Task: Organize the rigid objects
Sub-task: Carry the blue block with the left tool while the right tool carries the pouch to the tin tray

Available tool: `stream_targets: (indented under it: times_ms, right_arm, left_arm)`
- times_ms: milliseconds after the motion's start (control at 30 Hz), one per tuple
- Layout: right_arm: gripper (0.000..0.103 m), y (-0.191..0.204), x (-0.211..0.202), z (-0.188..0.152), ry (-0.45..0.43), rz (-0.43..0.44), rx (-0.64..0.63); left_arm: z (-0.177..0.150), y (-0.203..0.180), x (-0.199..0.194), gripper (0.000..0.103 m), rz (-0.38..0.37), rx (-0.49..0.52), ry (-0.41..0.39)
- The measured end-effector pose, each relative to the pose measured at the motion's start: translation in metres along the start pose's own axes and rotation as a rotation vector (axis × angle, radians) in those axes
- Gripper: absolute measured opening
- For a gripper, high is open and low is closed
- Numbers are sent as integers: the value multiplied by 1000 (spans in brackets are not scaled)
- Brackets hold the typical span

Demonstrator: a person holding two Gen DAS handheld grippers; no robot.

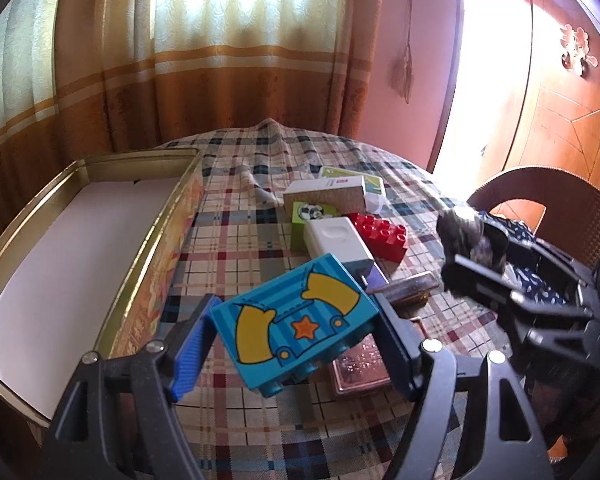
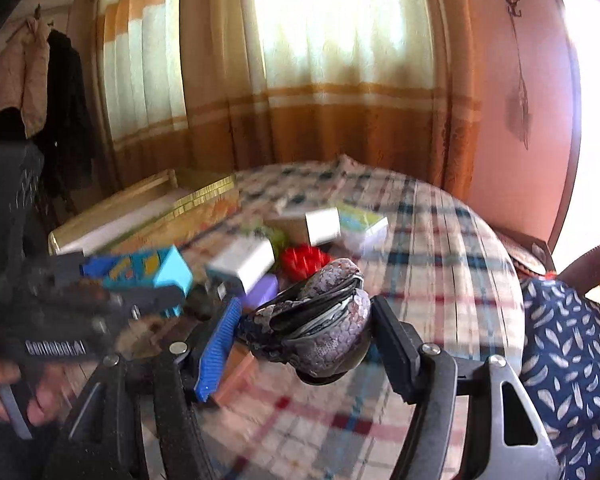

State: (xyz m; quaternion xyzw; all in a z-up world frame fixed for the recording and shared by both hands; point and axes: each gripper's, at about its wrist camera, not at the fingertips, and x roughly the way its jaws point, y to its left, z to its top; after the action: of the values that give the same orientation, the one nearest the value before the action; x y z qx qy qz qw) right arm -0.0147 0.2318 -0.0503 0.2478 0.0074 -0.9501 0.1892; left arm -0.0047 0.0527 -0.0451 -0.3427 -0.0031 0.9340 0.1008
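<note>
At the far left an open, gold-rimmed rectangular tin box [image 1: 100, 240] with a white lining sits on the plaid-clothed round table [image 1: 260, 420], its patterned long side facing the clutter. Just right of it, the left gripper [image 1: 296, 344] pinches a turquoise plastic toy brick printed with yellow sleeves and an orange star [image 1: 296, 320], tilted and lifted above the cloth, pads pressed against its two ends. Under and behind the brick lies a copper-coloured embossed flat tin [image 1: 360, 364], and farther back a white rectangular power bank [image 1: 340, 240], a red studded building block [image 1: 384, 236], a green box [image 1: 304, 216] and a white-and-tan carton [image 1: 328, 196] cluster together near the middle of the table. To the right, the right gripper [image 2: 304, 332] clamps a soft, scale-patterned grey-pink pouch [image 2: 320, 320], held off the table between its blue-ribbed and black pads. Beyond it a brown chair back [image 1: 540, 188] and a navy leaf-print garment [image 2: 560, 340] show at the edge.
</note>
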Motion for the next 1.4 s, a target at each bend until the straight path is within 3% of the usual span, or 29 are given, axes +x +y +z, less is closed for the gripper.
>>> stream_targets:
  times_ms: [267,467,900,1400]
  right_arm:
    - [67,12,6,22,-48,27,4]
    - [67,16,10,28,-64,25,7]
    - [67,16,13,35,-91,5,30]
    - [67,18,12,40,-98,3,24]
  left_arm:
    - [1,5,-11,75,52,0,-75]
    - [2,7,-12,75,42,-8,-83]
    - [7,13,-30,75,126,19,-215]
    - [11,28,-35,75,178,-13,-266]
